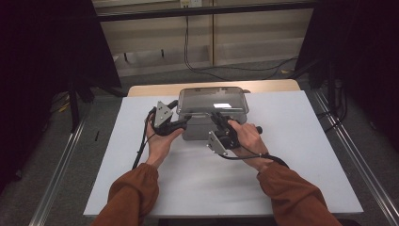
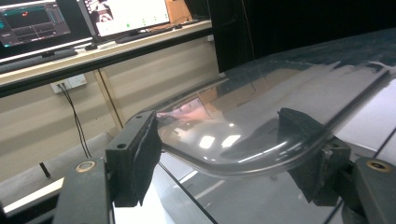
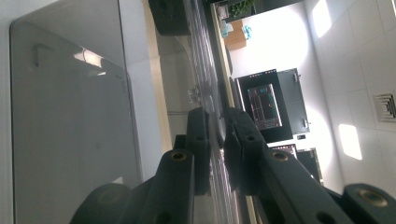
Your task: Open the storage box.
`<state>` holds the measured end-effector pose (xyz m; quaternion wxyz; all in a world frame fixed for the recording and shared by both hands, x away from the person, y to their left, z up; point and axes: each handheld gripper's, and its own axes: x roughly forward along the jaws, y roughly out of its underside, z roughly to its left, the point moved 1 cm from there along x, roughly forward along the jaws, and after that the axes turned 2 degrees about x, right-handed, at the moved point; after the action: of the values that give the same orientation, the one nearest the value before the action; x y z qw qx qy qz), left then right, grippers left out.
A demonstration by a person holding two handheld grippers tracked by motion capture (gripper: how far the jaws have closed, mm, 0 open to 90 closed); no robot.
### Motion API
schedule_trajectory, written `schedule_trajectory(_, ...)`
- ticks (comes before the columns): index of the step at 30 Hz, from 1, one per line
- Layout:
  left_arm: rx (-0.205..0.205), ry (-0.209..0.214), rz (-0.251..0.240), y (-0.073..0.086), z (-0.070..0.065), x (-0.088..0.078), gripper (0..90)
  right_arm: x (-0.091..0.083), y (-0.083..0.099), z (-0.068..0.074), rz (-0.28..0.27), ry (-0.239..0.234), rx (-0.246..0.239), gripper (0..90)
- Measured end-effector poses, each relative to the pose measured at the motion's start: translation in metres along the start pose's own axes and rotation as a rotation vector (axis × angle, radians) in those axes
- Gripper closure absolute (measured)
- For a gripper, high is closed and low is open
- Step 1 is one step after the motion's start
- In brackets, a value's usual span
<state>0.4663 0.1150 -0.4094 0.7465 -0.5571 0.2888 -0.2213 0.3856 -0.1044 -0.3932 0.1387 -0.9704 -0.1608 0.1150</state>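
Clear plastic made up the lid [image 1: 212, 100], which sat on the grey box [image 1: 200, 128] in the upper middle of the high view, at the far part of the white table [image 1: 301, 155]. Your right gripper [image 3: 217, 140] was pressed together on the lid's near edge, the thin sheet pinched between its pads, right of centre in the high view. Your left gripper [image 2: 224, 154] stood at the lid's rounded corner with the rim between its spread jaws; whether the pads touched it could not be told. A monitor [image 2: 126, 14] glowed at the upper left of the left gripper view.
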Motion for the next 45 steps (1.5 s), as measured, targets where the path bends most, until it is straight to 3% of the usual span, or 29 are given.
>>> schedule_trajectory(7, -0.016, -0.003, -0.008, 0.002, 0.003, 0.002, 31.9, 0.000, 0.000, -0.001, -0.007, -0.009, 0.041, 78.6)
schedule_trajectory(8, -0.017, -0.005, -0.009, 0.002, 0.002, 0.003, 33.9, 0.000, 0.002, -0.003, -0.010, -0.019, 0.082, 74.9)
schedule_trajectory(9, -0.021, -0.007, -0.011, 0.002, 0.003, 0.003, 33.9, 0.000, 0.002, -0.003, -0.010, -0.019, 0.082, 74.9)
schedule_trajectory(10, -0.018, -0.005, -0.015, 0.001, 0.003, 0.003, 34.9, 0.001, 0.005, -0.005, -0.024, -0.033, 0.139, 71.6)
schedule_trajectory(12, -0.016, -0.007, -0.014, 0.001, 0.004, 0.002, 35.4, 0.001, 0.007, -0.006, -0.030, -0.037, 0.158, 70.7)
schedule_trajectory(14, -0.017, -0.006, -0.022, 0.000, 0.004, 0.002, 36.6, 0.003, 0.015, -0.009, -0.026, -0.061, 0.242, 66.5)
schedule_trajectory(15, -0.008, -0.007, -0.020, -0.001, 0.004, 0.002, 36.6, 0.003, 0.015, -0.009, -0.026, -0.061, 0.242, 66.5)
schedule_trajectory(16, -0.006, -0.007, -0.020, -0.001, 0.005, 0.001, 37.6, 0.004, 0.020, -0.011, -0.029, -0.072, 0.280, 63.7)
schedule_trajectory(17, -0.012, -0.008, -0.023, -0.001, 0.005, 0.001, 37.6, 0.004, 0.020, -0.011, -0.029, -0.072, 0.280, 63.7)
schedule_trajectory(18, -0.009, -0.005, -0.026, -0.002, 0.006, 0.000, 39.2, 0.004, 0.023, -0.013, -0.031, -0.075, 0.333, 61.7)
schedule_trajectory(20, -0.012, -0.008, -0.031, -0.003, 0.006, 0.000, 39.5, 0.004, 0.025, -0.015, -0.034, -0.081, 0.353, 60.2)
schedule_trajectory(21, -0.014, -0.007, -0.030, -0.003, 0.007, 0.000, 40.1, 0.004, 0.027, -0.017, -0.036, -0.089, 0.400, 57.0)
schedule_trajectory(26, -0.029, -0.005, -0.041, -0.004, 0.008, 0.000, 41.0, 0.004, 0.040, -0.024, -0.040, -0.128, 0.541, 45.9)
schedule_trajectory(27, -0.029, -0.004, -0.041, -0.004, 0.008, 0.000, 41.0, 0.004, 0.040, -0.024, -0.040, -0.128, 0.541, 45.9)
schedule_trajectory(28, -0.032, -0.005, -0.044, -0.005, 0.008, 0.000, 41.5, 0.004, 0.045, -0.026, -0.046, -0.129, 0.585, 43.6)
schedule_trajectory(32, -0.026, -0.007, -0.044, -0.006, 0.008, 0.000, 41.7, 0.003, 0.057, -0.029, -0.044, -0.130, 0.683, 34.8)
schedule_trajectory(33, -0.031, -0.006, -0.044, -0.006, 0.008, 0.000, 41.7, 0.003, 0.057, -0.029, -0.044, -0.130, 0.683, 34.8)
schedule_trajectory(34, -0.033, -0.007, -0.044, -0.006, 0.008, 0.000, 41.6, 0.004, 0.063, -0.031, -0.044, -0.128, 0.733, 32.7)
schedule_trajectory(35, -0.033, -0.007, -0.044, -0.006, 0.008, 0.000, 41.6, 0.004, 0.063, -0.031, -0.044, -0.128, 0.733, 32.7)
schedule_trajectory(36, -0.037, -0.004, -0.042, -0.006, 0.009, 0.000, 41.5, 0.004, 0.069, -0.032, -0.049, -0.117, 0.780, 27.2)
schedule_trajectory(39, -0.041, -0.002, -0.045, -0.006, 0.010, 0.000, 41.5, 0.005, 0.075, -0.033, -0.046, -0.105, 0.814, 25.9)
schedule_trajectory(42, -0.032, -0.002, -0.042, -0.007, 0.010, 0.000, 41.6, 0.007, 0.082, -0.035, -0.062, -0.126, 0.869, 27.3)
schedule_trajectory(45, -0.037, 0.000, -0.045, -0.008, 0.010, 0.001, 41.7, 0.009, 0.085, -0.035, -0.058, -0.135, 0.876, 27.9)
